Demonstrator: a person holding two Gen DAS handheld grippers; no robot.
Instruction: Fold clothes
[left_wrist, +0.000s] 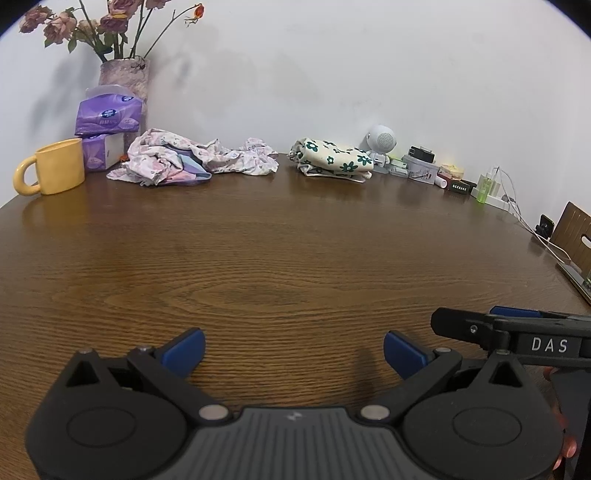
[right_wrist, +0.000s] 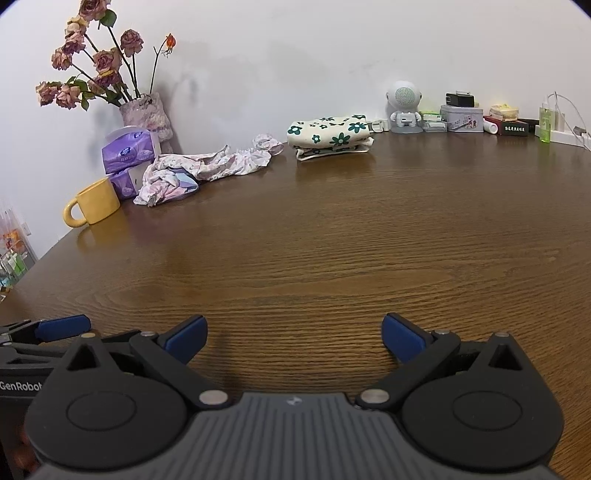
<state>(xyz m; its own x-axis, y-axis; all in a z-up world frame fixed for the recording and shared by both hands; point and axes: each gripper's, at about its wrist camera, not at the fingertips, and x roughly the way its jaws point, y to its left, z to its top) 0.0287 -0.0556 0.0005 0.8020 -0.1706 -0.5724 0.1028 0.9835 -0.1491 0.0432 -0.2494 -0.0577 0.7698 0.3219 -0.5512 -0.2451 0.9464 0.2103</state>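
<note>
Where woodgrain table (left_wrist: 280, 236) spreads, crumpled clothes (left_wrist: 177, 158)

A yellow mug (left_wrist: 51, 166) stood at the far left of the wooden counter (left_wrist: 280, 258), just beside two stacked purple tissue packs (left_wrist: 107, 118). Behind them, against the white wall, a vase (left_wrist: 127, 83) held dried roses (right_wrist: 88, 66). Farther right sat a small white robot-shaped speaker (right_wrist: 403, 107), a tin box (right_wrist: 461, 118) and a green bottle (right_wrist: 545, 123).

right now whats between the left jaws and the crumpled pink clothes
Only bare wooden table between the open left gripper and the crumpled clothes, as the left wrist view shows.
</note>
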